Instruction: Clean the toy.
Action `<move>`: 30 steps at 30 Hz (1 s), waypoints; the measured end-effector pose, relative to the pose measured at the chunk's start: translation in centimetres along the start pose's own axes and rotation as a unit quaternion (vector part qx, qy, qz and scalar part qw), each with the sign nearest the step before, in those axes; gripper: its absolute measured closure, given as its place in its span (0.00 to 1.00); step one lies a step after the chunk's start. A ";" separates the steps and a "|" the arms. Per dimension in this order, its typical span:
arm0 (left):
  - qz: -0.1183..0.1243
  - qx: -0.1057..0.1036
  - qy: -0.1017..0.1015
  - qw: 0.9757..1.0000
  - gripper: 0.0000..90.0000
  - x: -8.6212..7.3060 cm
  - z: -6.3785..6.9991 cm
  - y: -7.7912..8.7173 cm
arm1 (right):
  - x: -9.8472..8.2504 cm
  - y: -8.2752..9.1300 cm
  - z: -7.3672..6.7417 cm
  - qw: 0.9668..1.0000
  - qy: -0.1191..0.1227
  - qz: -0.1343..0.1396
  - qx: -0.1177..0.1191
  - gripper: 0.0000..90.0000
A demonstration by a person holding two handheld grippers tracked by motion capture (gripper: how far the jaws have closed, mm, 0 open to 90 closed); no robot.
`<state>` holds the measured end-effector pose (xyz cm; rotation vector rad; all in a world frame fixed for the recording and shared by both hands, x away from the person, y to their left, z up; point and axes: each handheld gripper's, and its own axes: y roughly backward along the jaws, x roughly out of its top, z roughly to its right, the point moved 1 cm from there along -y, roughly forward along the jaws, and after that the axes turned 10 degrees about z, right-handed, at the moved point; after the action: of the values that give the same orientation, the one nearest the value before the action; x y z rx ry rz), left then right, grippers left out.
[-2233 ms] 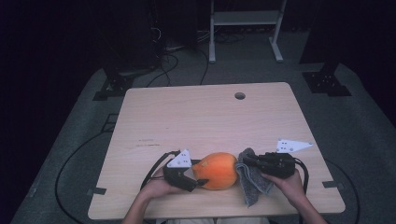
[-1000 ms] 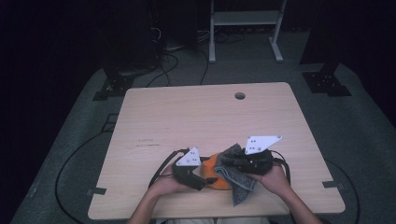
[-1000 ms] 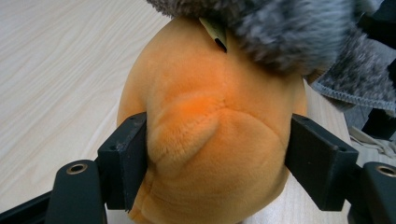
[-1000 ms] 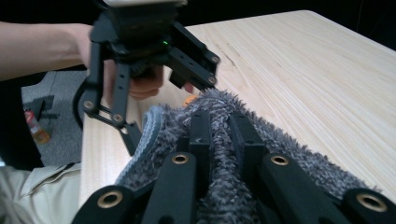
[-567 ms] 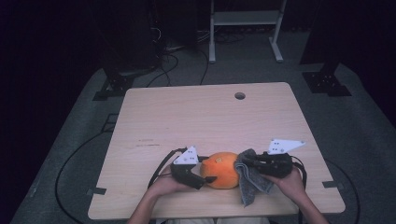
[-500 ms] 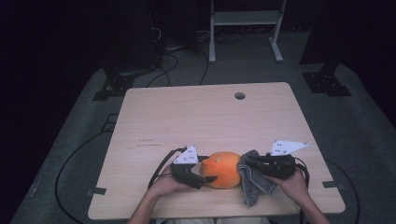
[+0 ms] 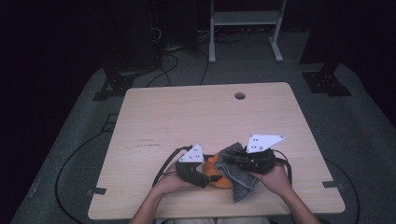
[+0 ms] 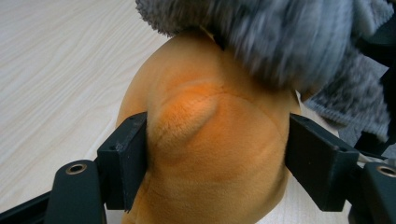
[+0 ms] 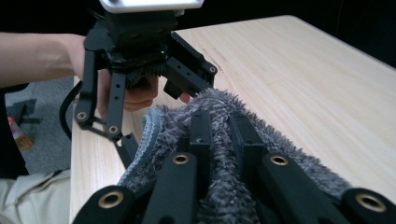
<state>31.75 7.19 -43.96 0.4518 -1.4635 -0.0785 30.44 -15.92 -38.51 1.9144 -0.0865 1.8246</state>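
A: In the high view we see a light wooden table [image 7: 187, 121] with both hands working close to its near edge, a little right of the middle. The left gripper [image 7: 201, 175] points toward the right, and an orange plush toy [image 7: 215, 169] sits between it and the right gripper [image 7: 240, 162]. A grey fuzzy cloth [image 7: 236, 179] lies over the toy's right side and hangs toward the near edge.

B: We also note the round hole [image 7: 240, 95] near the table's far edge, well apart from everything else.

A: In the left gripper view, the orange plush toy [image 8: 210, 140] fills the space between the two black jaws. Both jaws press against its sides, spread wide around it, so we take the left gripper [image 8: 215, 163] as clamped on the toy. The grey cloth [image 8: 271, 42] rests on top of the toy, blurred.

B: And the wood of the table [image 8: 56, 70] shows to the left of the toy.

A: In the right gripper view, the right gripper [image 9: 219, 135] has its jaws drawn close together with a fold of the grey cloth [image 9: 280, 149] pinched between them. Beyond it we see the left gripper [image 9: 135, 88], held by the person's left hand [image 9: 135, 93], near the table's edge.
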 end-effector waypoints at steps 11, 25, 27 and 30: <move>0.005 -0.015 -0.006 1.000 0.27 -0.3 0.0 0.3 | -2.9 2.1 1.6 0.999 -0.040 0.000 -0.034 0.90; -0.001 -0.031 0.045 0.999 0.07 -0.1 -1.9 -0.5 | -7.1 5.1 3.2 0.993 -0.107 0.010 -0.051 0.89; -0.017 -0.037 0.069 0.997 0.07 -0.7 -2.4 -1.0 | -7.7 5.4 3.5 0.991 -0.119 0.014 -0.052 0.89; -0.023 -0.056 0.086 0.994 0.05 -1.0 -2.4 -1.6 | -8.6 5.7 3.9 0.989 -0.135 0.006 -0.053 0.89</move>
<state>34.30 6.60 -45.55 0.3909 -1.2721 -0.1547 30.99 -24.85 -44.94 2.0762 -0.2789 1.5257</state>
